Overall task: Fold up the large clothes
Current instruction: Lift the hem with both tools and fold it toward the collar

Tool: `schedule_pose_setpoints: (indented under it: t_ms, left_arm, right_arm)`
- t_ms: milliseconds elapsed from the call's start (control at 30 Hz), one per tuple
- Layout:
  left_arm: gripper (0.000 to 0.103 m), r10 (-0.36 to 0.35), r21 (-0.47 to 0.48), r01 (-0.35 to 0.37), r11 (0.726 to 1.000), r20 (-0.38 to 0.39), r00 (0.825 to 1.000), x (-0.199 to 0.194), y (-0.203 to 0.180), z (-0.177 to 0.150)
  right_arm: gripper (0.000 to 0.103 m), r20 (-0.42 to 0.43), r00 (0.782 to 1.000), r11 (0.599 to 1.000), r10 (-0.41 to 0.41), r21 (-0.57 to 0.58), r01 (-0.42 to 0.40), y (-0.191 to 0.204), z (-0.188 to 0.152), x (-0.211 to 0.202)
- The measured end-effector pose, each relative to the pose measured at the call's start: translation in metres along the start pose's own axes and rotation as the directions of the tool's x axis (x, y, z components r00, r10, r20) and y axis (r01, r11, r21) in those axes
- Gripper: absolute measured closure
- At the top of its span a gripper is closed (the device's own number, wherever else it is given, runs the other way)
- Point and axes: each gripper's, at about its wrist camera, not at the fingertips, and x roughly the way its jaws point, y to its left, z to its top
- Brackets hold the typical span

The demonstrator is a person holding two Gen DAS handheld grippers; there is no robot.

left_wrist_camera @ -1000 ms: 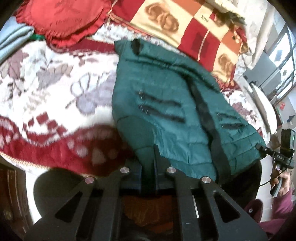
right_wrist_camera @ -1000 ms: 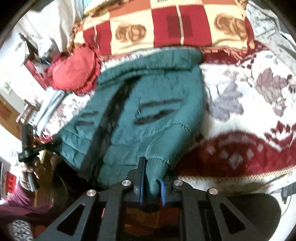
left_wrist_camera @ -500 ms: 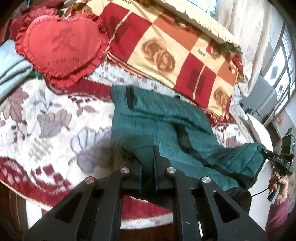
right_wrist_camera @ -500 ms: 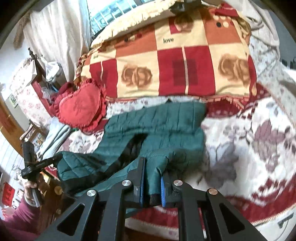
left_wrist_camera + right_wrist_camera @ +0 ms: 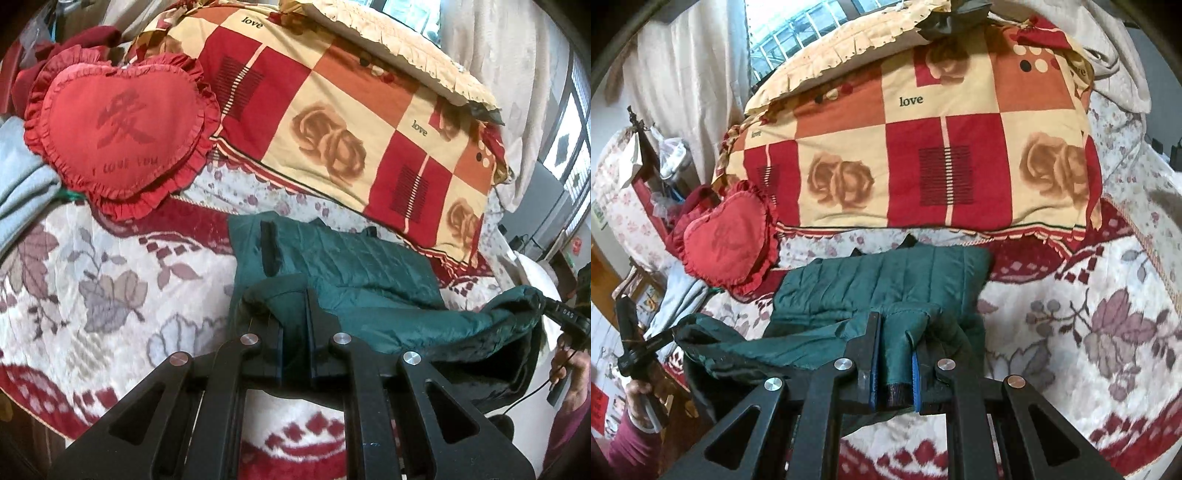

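Jacket: the green jacket (image 5: 354, 266) lies on the bed (image 5: 92, 280), its near edge lifted and slung between the two hand-held grippers.
Left hand-held gripper (image 5: 295, 332): clenched on one corner of the near edge.
Right hand-held gripper (image 5: 894, 354): clamped on the other corner, cloth between its blue pads.
Around: heart cushion (image 5: 118, 129) and checked quilt (image 5: 923, 155) beyond the jacket, apart from it.

The left gripper (image 5: 295, 317) points forward and down, its jaws clamped tight on green cloth. The right gripper (image 5: 892, 354) points the same way, its blue-padded fingers (image 5: 874, 373) pinched on a cuff. In each view a hand (image 5: 637, 387) in a maroon sleeve grips the other tool's handle at the frame edge.
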Motion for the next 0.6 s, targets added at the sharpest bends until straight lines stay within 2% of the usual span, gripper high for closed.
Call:
schedule_pose_setpoints:
  t_ms: [600]
  left_arm:
    - [0.094, 0.119, 0.006, -0.119, 0.993, 0.012, 0.993, 0.070, -0.006, 0.053]
  right_arm:
    - [0.091, -0.008, 0.990, 0.991, -0.137, 0.002, 0.137, -0.010, 0.056, 0.078]
